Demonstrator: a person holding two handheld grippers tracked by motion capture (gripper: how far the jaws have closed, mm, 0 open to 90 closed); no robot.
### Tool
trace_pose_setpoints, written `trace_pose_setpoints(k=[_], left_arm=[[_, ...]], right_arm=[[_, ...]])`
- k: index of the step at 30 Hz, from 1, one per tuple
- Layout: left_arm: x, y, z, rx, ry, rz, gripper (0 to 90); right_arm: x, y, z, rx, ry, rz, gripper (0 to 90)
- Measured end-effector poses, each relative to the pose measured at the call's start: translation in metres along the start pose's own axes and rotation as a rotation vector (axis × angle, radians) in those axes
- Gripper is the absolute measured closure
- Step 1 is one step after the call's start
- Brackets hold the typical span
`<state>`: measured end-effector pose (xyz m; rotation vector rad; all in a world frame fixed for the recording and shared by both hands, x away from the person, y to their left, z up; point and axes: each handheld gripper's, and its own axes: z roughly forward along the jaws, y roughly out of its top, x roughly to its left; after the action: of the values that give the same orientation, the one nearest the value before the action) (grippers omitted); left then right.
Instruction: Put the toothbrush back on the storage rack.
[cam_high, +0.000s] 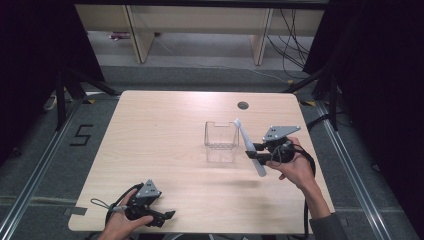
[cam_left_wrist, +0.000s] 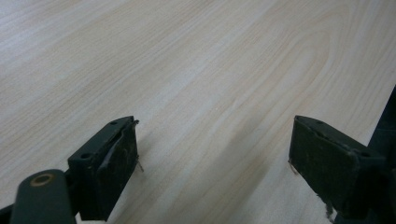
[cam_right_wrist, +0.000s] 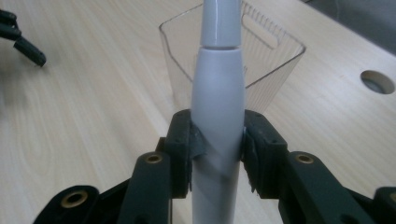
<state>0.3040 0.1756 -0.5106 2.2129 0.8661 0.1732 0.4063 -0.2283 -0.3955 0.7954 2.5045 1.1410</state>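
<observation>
Fingers of the right gripper (cam_right_wrist: 217, 149) are clamped on the thick handle of a grey electric toothbrush (cam_right_wrist: 218, 107), its slim head end leaning over the rim of a clear plastic box (cam_high: 220, 141) at mid-table. Across the wide wooden table (cam_high: 165, 130), near its front edge, the left gripper (cam_left_wrist: 212, 172) rests with jaws spread and nothing between them. The box looks light and thin-walled (a nudge from the brush would likely slide or tip it). The toothbrush seems stiff, smooth and somewhat slippery, heavier at the handle; gripping that fat lower section, as now, should hold best, since the narrow neck would swivel.
</observation>
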Motion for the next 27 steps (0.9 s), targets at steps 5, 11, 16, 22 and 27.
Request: trace_pose_setpoints(k=[5, 11, 16, 22, 27], left_arm=[[0.001, 0.000, -0.001, 0.005, 0.007, 0.006, 14.9], [0.001, 0.000, -0.001, 0.006, 0.007, 0.009, 14.9], [0.001, 0.000, -0.001, 0.005, 0.006, 0.010, 14.9], [0.001, 0.000, -0.001, 0.006, 0.005, 0.010, 14.9], [0.001, 0.000, 0.000, 0.005, 0.005, 0.009, 14.9]], right_arm=[[-0.003, 0.005, -0.001, -0.029, -0.018, -0.028, 65.4], [-0.004, 0.008, 0.000, -0.024, -0.011, 0.000, 65.3], [-0.008, 0.010, 0.002, -0.030, -0.006, 0.000, 65.3], [-0.009, 0.015, 0.004, -0.044, 0.003, 0.009, 65.3], [-0.009, 0.021, 0.001, -0.069, 0.003, 0.007, 65.3]])
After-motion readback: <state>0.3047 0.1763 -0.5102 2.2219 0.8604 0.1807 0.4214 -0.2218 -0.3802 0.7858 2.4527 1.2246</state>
